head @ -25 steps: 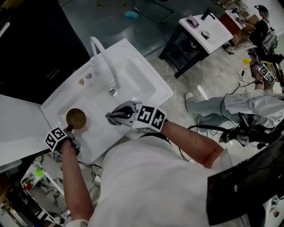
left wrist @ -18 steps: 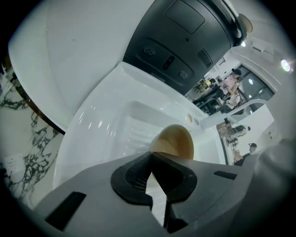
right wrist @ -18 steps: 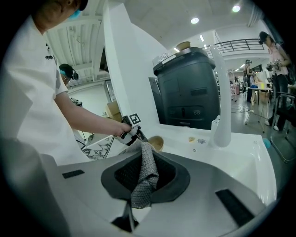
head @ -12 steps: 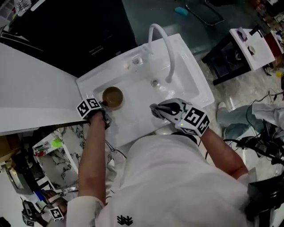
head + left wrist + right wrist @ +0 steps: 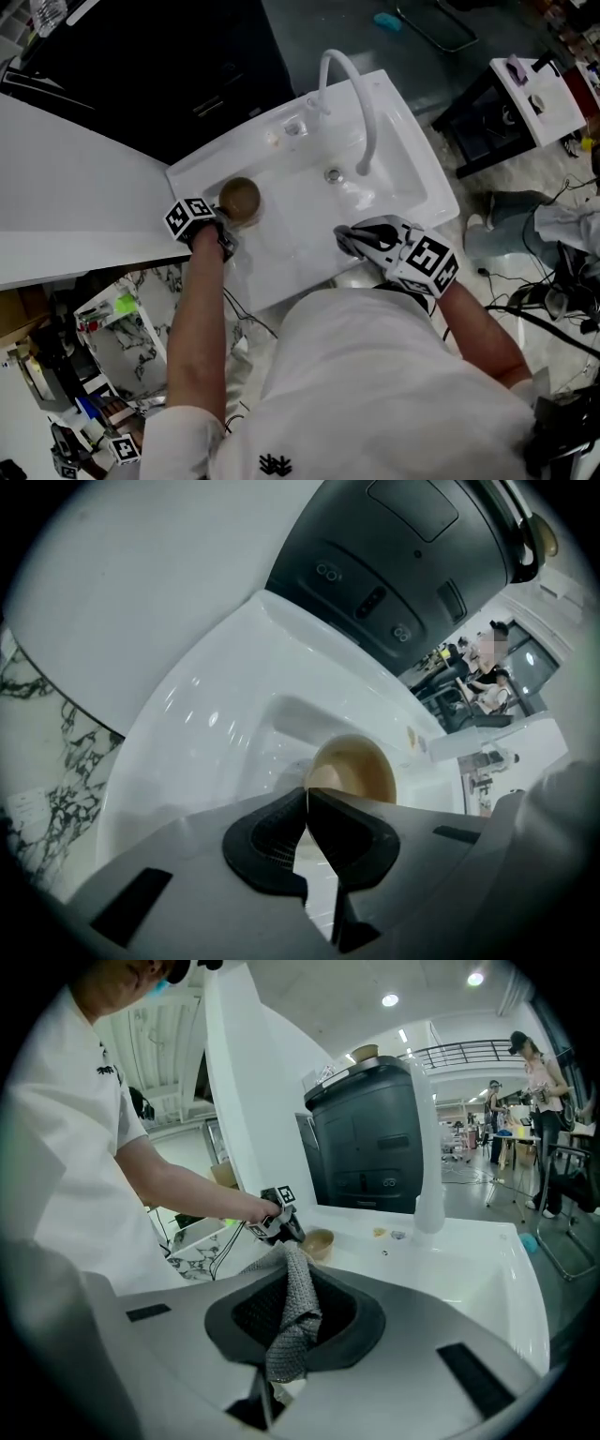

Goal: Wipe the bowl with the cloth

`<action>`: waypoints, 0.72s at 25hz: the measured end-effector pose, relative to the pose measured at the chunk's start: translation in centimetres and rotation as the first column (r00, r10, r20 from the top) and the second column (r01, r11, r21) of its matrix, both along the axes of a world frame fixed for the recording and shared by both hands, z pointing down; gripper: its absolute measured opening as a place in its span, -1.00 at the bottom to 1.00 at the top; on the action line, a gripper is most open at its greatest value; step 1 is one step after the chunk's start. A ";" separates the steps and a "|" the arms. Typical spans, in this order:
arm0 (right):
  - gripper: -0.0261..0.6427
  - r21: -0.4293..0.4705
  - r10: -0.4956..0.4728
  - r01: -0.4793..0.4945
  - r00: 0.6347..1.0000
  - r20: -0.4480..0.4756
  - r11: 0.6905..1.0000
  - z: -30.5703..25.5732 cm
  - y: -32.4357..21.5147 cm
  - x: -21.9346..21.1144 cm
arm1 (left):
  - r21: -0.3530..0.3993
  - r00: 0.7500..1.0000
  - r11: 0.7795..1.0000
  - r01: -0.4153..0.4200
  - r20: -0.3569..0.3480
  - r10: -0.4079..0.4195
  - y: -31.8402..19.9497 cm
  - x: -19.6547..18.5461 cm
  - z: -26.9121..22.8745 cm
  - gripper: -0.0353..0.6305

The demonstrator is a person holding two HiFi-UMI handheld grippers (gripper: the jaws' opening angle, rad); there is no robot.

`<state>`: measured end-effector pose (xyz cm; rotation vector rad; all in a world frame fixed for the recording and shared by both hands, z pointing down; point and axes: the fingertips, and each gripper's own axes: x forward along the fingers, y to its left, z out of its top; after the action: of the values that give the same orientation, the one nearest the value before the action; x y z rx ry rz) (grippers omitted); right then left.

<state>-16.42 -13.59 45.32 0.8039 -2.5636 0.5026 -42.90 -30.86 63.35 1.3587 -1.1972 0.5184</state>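
Bowl (image 5: 240,197) is sitting mouth-up at the left end of the sink (image 5: 413,161), the left gripper (image 5: 307,794) pinching its near rim. The right gripper (image 5: 344,240) is clamping the cloth (image 5: 292,1321), which is hanging lengthwise along its jaws.

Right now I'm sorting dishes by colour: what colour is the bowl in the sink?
Brown bowl, lighter tan inside; clearest in the left gripper view.

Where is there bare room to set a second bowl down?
Bare floor of the sink lies between the bowl and the drain, and right of the drain, under the faucet. The counter left of the sink is bare too. It is crowded at the sink's left end, where the left gripper grips the bowl.
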 end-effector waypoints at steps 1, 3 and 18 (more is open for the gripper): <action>-0.81 0.001 0.002 -0.002 1.000 -0.001 1.000 -0.1 0.2 0.2 | 0.008 1.000 1.000 -0.004 0.013 0.004 -0.2 -0.1 -0.1 -0.85; -0.81 -0.001 0.007 -0.007 1.000 -0.006 1.000 -0.1 0.5 0.7 | 0.026 0.999 0.999 -0.018 0.039 0.017 -0.6 -0.1 -0.3 -0.83; -0.82 0.027 -0.020 0.020 1.000 0.007 0.999 -0.6 1.6 5.1 | 0.265 0.956 0.961 -0.076 0.293 -0.005 0.4 -1.0 -6.3 -0.53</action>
<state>-11.37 -11.97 44.68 0.7860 -2.5877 0.4663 -43.88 -30.43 57.07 1.5791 -1.5317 0.6110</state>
